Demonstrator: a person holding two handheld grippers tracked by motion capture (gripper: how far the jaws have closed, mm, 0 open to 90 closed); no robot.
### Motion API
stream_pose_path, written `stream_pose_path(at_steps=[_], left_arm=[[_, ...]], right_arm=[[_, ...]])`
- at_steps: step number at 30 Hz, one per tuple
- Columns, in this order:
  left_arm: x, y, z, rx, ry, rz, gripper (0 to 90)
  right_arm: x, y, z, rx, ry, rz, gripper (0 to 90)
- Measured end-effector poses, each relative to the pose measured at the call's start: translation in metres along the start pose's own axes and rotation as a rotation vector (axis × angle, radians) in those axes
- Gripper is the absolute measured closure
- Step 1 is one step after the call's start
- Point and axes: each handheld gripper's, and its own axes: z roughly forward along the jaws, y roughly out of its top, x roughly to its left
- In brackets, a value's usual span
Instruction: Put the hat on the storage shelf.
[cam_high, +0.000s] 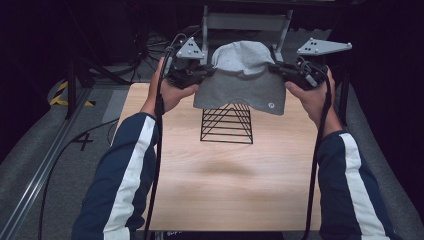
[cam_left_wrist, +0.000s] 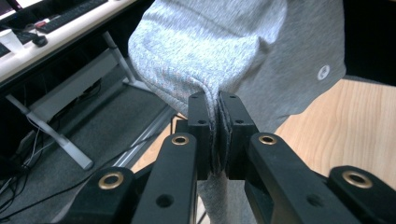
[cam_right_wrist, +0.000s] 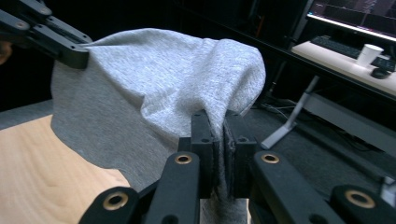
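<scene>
A grey garment (cam_high: 240, 80) with a small round white logo hangs stretched in the air between both grippers, above a black wire rack (cam_high: 227, 122) on the wooden table (cam_high: 225, 175). My left gripper (cam_high: 200, 75) is shut on the garment's left edge; in the left gripper view the cloth (cam_left_wrist: 210, 46) is pinched between the jaws (cam_left_wrist: 218, 105). My right gripper (cam_high: 280, 70) is shut on the right edge, the fabric (cam_right_wrist: 154, 84) caught between its jaws (cam_right_wrist: 219, 123). The left gripper (cam_right_wrist: 60, 42) also appears far off in the right gripper view. The garment's lower hem hides the rack's top.
A grey metal stand (cam_high: 245, 22) rises behind the table. Cables trail over the floor at left, beside a rail (cam_high: 45, 165). A desk with a keyboard (cam_left_wrist: 70, 14) and a white cup (cam_right_wrist: 369, 53) stands off to the side.
</scene>
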Motion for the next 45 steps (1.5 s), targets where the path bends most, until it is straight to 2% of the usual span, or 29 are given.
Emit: stream_pose_path(at_steps=[5, 7, 12, 17, 24, 28, 33, 37, 41, 45], left_arm=[[0.011, -0.001, 0.008, 0.011, 0.003, -0.015, 84.5], [0.016, -0.006, 0.013, 0.005, 0.005, -0.035, 84.5], [0.024, -0.021, 0.024, 0.019, -0.009, -0.075, 84.4], [0.025, -0.036, 0.034, 0.011, -0.026, -0.12, 84.4], [0.016, -0.041, 0.027, -0.001, -0.052, -0.111, 84.4], [0.01, -0.036, 0.009, -0.043, -0.067, -0.092, 84.4], [0.001, -0.033, 0.0, -0.05, -0.077, -0.063, 84.4], [-0.005, -0.036, 0.004, -0.032, -0.076, -0.047, 84.4], [-0.005, -0.044, 0.013, -0.013, -0.073, -0.069, 84.3], [-0.003, -0.052, 0.019, 0.006, -0.07, -0.073, 84.3]], right_arm=[[-0.006, 0.005, 0.009, 0.01, -0.014, 0.004, 84.8], [-0.01, 0.003, 0.014, 0.008, -0.011, 0.014, 84.8], [-0.014, -0.006, 0.029, 0.025, 0.001, 0.03, 84.8], [-0.013, -0.02, 0.04, 0.037, 0.015, 0.05, 84.8], [-0.008, -0.029, 0.035, 0.037, 0.04, 0.046, 84.8], [-0.003, -0.026, 0.021, 0.016, 0.055, 0.04, 84.7], [0.001, -0.022, 0.01, -0.002, 0.06, 0.027, 84.8], [0.006, -0.024, 0.008, 0.01, 0.06, 0.011, 84.7], [0.008, -0.03, 0.013, 0.026, 0.065, 0.009, 84.7], [0.009, -0.038, 0.02, 0.045, 0.07, 0.007, 84.7]])
